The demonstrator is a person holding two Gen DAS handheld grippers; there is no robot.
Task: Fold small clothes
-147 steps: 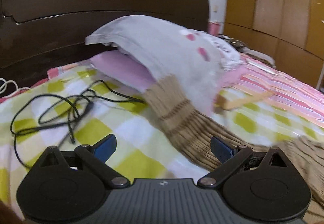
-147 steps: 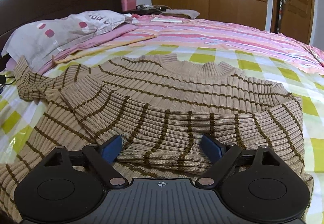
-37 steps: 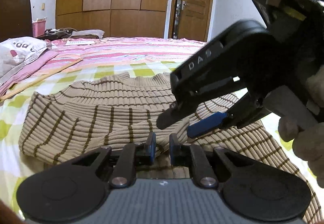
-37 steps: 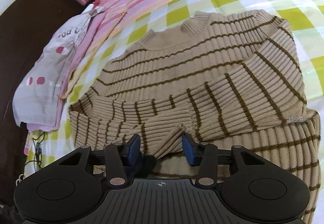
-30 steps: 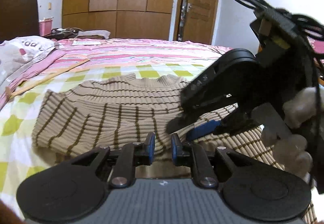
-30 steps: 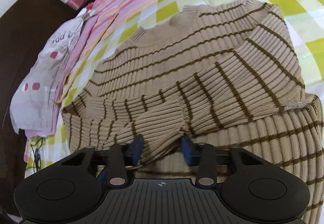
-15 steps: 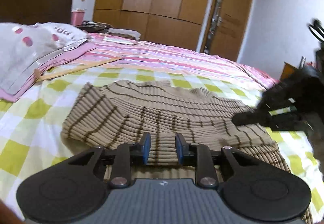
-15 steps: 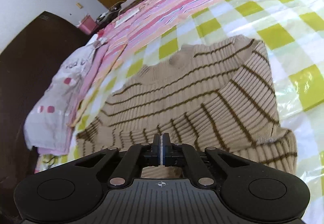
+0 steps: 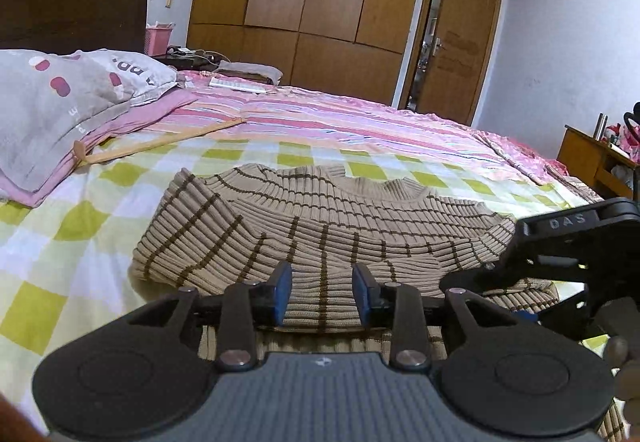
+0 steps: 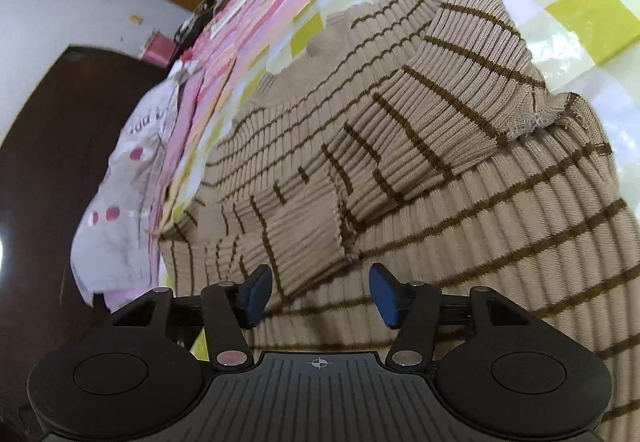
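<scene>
Across the checked bedspread [image 9: 80, 218] the sweater [image 9: 328, 218] lies crosswise just ahead of my left gripper [image 9: 322, 292] and right gripper [image 10: 320, 292], both opening, pads off the knit.

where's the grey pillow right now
In the left wrist view the grey pillow lies far left on the bed, atop a pink pillow, left of the striped sweater.

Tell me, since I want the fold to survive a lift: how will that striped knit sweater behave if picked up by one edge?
The striped knit sweater probably sags: its folded sleeves already slump in soft curves. The thick ribbing suggests some weight, so layers would likely slide apart. It should not slip much on the checked bedsheet.
</scene>
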